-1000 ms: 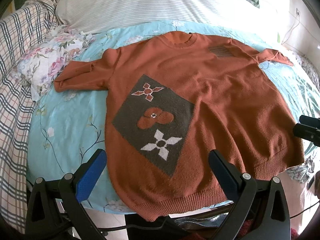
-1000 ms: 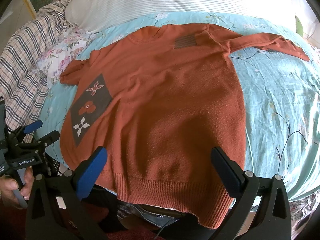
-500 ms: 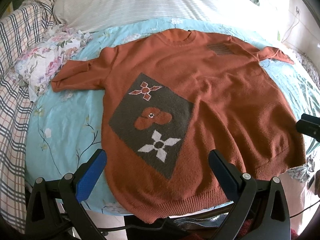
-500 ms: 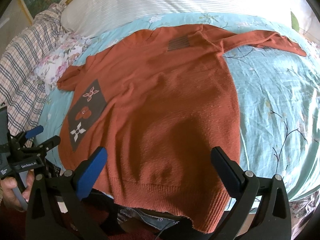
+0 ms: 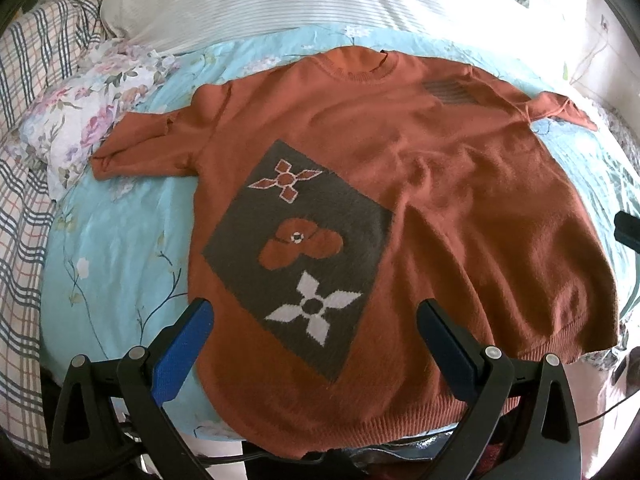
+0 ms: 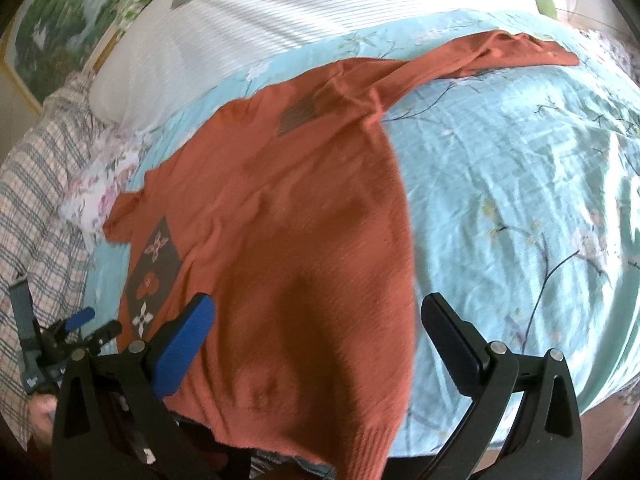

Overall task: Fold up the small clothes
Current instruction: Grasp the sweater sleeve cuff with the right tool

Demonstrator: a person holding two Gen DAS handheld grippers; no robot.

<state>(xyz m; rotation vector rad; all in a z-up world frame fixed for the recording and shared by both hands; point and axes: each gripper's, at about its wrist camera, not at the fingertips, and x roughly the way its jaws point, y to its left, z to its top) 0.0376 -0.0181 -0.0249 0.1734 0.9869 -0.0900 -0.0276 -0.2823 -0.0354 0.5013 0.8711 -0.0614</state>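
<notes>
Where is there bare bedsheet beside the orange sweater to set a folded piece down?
The widest free patch is light blue floral bedsheet right of the orange knit sweater, below its outstretched sleeve. A narrower strip lies between the sweater and the plaid blanket. The floral pillow crowds the far left.

I see one garment: a rust-orange knit sweater [image 5: 460,216], spread flat & face-up, unfolded, filling the centre of the left wrist view. Round ribbed collar at upper centre; ribbed hem along the lower edge. A dark grey diamond panel [image 5: 296,252], centre-left, carries 3 motifs: orange cross-flower, orange blossom, white 4-petal flower. A small striped patch sits near the upper right. In the right wrist view one sleeve [image 6: 516,50] stretches to the upper right; the other is bunched at mid-left.
</notes>
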